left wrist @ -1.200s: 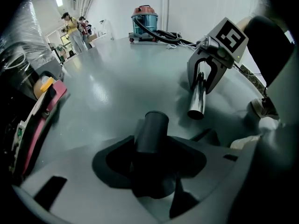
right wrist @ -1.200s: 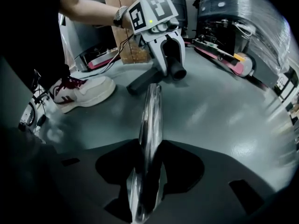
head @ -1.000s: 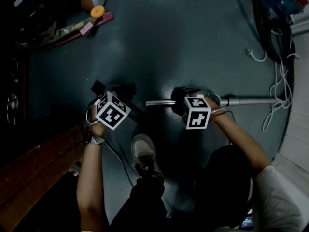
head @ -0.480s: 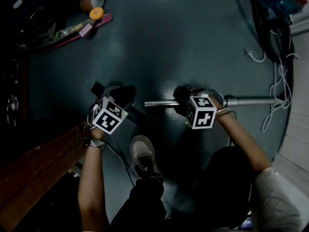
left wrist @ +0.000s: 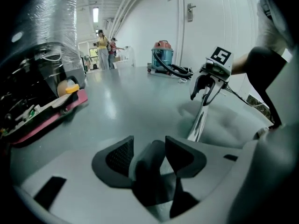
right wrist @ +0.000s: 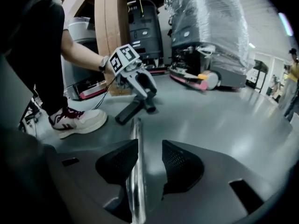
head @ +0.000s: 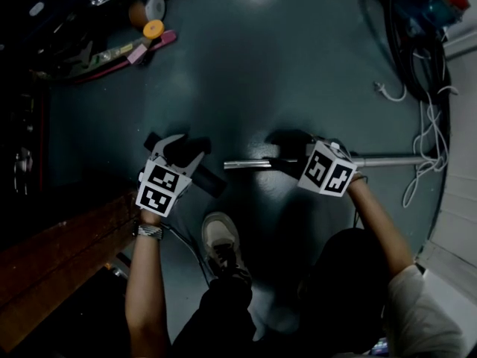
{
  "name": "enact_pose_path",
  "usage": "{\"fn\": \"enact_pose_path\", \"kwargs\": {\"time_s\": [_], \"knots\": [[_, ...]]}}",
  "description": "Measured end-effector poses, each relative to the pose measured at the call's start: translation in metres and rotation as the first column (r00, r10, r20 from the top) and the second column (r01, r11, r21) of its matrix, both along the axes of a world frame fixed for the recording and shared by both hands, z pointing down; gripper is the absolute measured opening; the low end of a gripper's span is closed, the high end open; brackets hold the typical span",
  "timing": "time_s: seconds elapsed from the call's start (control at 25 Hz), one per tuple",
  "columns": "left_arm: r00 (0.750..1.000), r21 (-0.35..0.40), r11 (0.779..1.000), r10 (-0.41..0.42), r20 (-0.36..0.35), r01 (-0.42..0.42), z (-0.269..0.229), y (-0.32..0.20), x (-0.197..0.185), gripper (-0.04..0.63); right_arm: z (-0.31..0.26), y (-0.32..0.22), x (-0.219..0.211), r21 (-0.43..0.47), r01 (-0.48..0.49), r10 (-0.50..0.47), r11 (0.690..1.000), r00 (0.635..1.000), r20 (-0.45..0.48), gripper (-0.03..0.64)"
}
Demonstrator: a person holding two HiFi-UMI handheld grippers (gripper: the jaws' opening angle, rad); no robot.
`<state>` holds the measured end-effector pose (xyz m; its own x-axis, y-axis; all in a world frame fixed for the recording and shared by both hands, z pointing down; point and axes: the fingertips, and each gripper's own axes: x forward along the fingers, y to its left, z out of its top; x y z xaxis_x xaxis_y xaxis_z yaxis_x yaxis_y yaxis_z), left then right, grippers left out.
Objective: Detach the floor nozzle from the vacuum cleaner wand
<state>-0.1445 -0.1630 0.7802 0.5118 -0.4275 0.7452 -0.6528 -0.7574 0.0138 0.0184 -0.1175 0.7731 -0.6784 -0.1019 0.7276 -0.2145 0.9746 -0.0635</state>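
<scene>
no legible text, no brands, no numbers

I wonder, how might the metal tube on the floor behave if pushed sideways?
The metal tube is round and lies on a smooth floor, so it would probably roll. Its shiny surface may be slippery to grip. It looks straight, so it is likely stiff.

The wand [head: 253, 163] on the floor [head: 261, 73]
The floor nozzle [head: 209, 180] lies just off the wand's left end, a shoe [head: 221, 233] on its near side, the vacuum cleaner [head: 428, 6] well behind its right end.
</scene>
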Motion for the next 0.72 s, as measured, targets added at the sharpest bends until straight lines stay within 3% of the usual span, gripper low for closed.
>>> {"fn": "enact_pose_path", "kwargs": {"time_s": [0.12, 0.28, 0.48, 0.6, 0.72], "knots": [[0.998, 0.062, 0.997, -0.031, -0.062, 0.035, -0.018, -0.005, 0.005, 0.177, -0.024, -0.022, 0.003, 0.089, -0.088, 0.083, 0.992, 0.995, 0.054, 0.145], [0.992, 0.151, 0.987, -0.028, -0.121, 0.047, -0.044, -0.010, 0.018, 0.112, -0.058, -0.052, 0.014, 0.237, -0.224, 0.208, 0.945, 0.974, 0.091, 0.064], [0.972, 0.248, 0.958, -0.088, -0.216, 0.142, -0.083, -0.025, 0.027, 0.002, -0.101, -0.080, 0.027, 0.238, -0.409, 0.357, 0.881, 0.905, 0.230, 0.040], [0.958, 0.285, 0.943, -0.093, -0.273, 0.173, -0.105, -0.030, 0.038, 0.002, -0.120, -0.088, 0.029, 0.241, -0.465, 0.397, 0.852, 0.873, 0.283, 0.034], [0.954, 0.330, 0.929, -0.072, -0.290, 0.170, -0.125, -0.032, 0.047, 0.002, -0.135, -0.089, 0.029, 0.259, -0.474, 0.393, 0.841, 0.866, 0.310, 0.032]]}}
